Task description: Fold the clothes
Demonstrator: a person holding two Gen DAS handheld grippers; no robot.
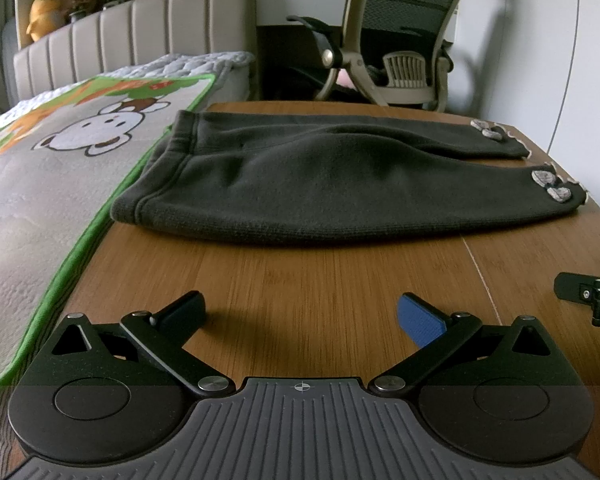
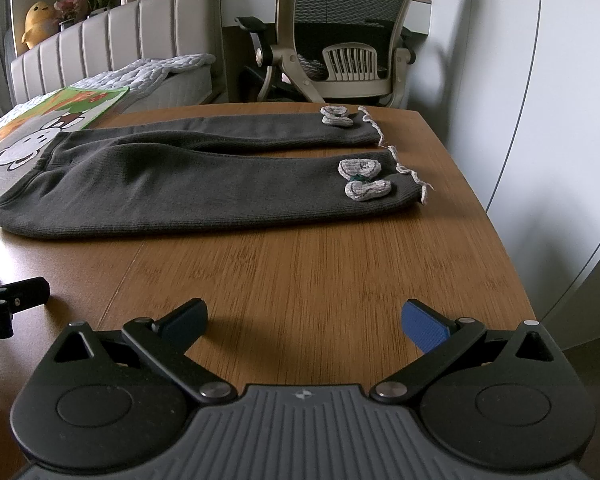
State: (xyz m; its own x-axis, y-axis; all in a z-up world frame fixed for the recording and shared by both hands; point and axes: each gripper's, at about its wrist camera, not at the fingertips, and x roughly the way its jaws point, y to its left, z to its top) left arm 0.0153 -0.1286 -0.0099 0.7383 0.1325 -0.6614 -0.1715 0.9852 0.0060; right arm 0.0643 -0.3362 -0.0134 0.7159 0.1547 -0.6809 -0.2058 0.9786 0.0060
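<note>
Dark grey child's trousers (image 2: pixel 188 188) lie flat across far worktop (image 2: pixel 320 280), waistband left, bow-trimmed cuffs right. Left hand-held gripper (image 1: pixel 302 316) and right hand-held gripper (image 2: pixel 304 318) sit near, both spread wide, empty.

Left claw (image 1: pixel 302 312) and right claw (image 2: pixel 304 314) gape

A pair of trousers (image 2: pixel 172 184) lies across the far half of the bench (image 2: pixel 300 272), waistband left, cuffs right. A bed (image 1: pixel 40 184) adjoins the bench's left edge. A chair (image 2: pixel 340 40) stands behind.
</note>
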